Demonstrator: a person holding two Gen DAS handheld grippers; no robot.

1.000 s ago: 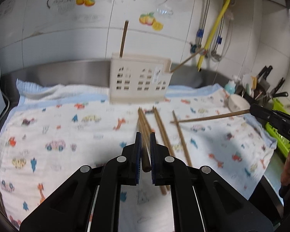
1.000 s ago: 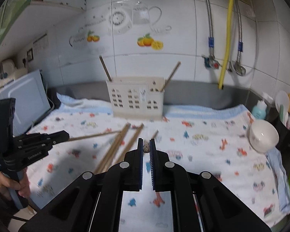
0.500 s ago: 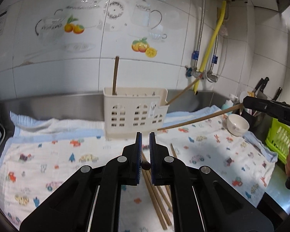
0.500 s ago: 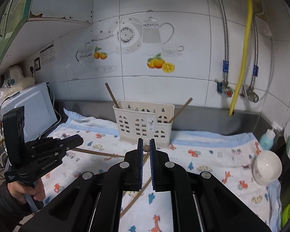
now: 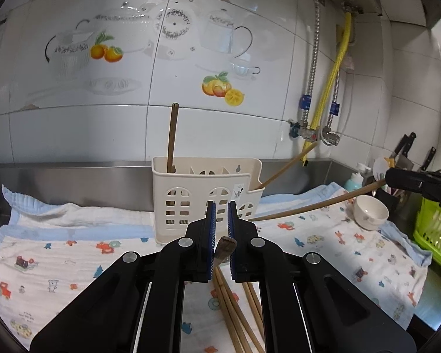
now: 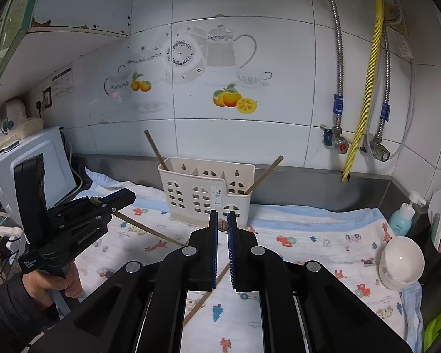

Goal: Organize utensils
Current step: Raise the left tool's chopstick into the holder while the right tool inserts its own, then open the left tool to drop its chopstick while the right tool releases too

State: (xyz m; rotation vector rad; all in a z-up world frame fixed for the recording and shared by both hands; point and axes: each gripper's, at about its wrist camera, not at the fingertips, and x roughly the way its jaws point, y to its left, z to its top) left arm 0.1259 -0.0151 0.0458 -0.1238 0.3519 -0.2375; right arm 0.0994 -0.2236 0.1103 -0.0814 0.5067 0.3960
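Note:
A cream utensil holder (image 5: 205,194) (image 6: 205,194) stands on the patterned cloth against the steel backsplash. One chopstick (image 5: 172,138) stands upright in its left end and another (image 5: 282,170) leans out of its right end. My left gripper (image 5: 221,206) is shut on a brown chopstick (image 5: 225,245), whose end shows between the pads; from the right wrist view this gripper (image 6: 129,197) holds it (image 6: 144,228) above the cloth. My right gripper (image 6: 222,216) is shut on another chopstick (image 6: 222,225) and appears at the right edge (image 5: 391,176) with its stick (image 5: 317,204) pointing left. Several loose chopsticks (image 5: 238,309) lie on the cloth.
A white bowl (image 6: 401,261) sits on the cloth's right side, with a soap bottle (image 6: 401,216) and a dark utensil pot behind it. A green basket (image 5: 432,226) stands at far right, a white appliance (image 6: 29,170) at far left. Pipes and taps (image 6: 338,144) run down the tiled wall.
Both grippers have risen off the cloth with their chopsticks and come closer to the holder. The left view has tilted up from the cloth toward the wall.

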